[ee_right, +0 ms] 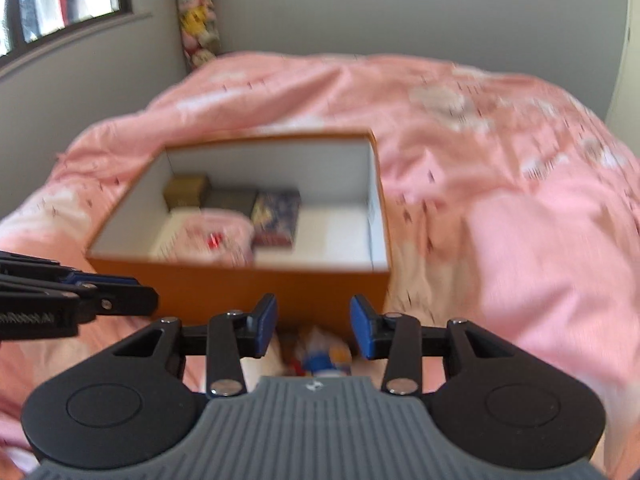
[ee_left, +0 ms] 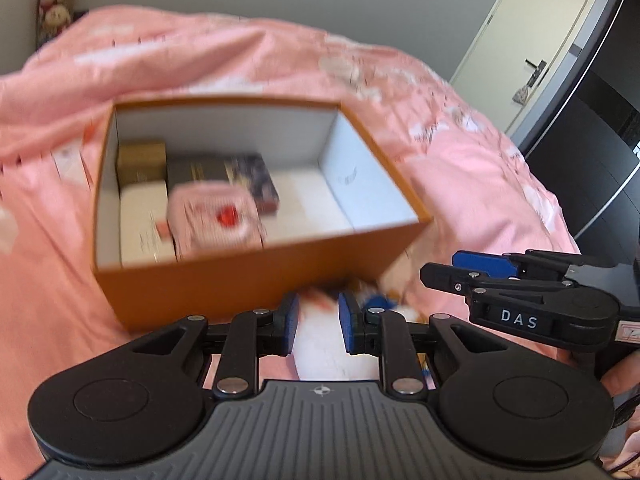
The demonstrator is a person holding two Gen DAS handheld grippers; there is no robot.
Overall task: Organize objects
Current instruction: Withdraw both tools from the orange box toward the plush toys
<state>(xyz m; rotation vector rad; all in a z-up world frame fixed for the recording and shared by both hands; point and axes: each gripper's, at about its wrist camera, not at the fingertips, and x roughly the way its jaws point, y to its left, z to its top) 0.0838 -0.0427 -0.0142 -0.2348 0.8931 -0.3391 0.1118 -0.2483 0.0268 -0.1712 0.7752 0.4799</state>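
Ribbed grey plastic and black linkages fill the foreground of both wrist views, and beyond them the blue-padded fingers stand apart with nothing pinched: the left gripper (ee_left: 318, 322) at a narrow gap, the right gripper (ee_right: 313, 330) somewhat wider, both empty. Just below them, on the pink quilt (ee_right: 520, 220), lies a small blurred packet (ee_right: 324, 354) with blue, white and orange print, close against the near wall of the orange cardboard box (ee_left: 248, 276). That box sits open on the bed, stiff and square-cornered with a smooth white lining, and it already holds a tidy cluster at its left end: a gold carton (ee_left: 141, 162), a dark patterned flat box (ee_left: 248, 180), a soft-looking pink pack with a red mark (ee_left: 216, 216) and a white pack (ee_left: 142, 224). Its right half is bare. The step in hand looks like the reach for the next loose item; the packet seems the likely candidate. Picking it up would call for lowering one gripper over it, closing gently since it may be a crinkly wrapper on yielding bedding, then lifting clear of the box wall.
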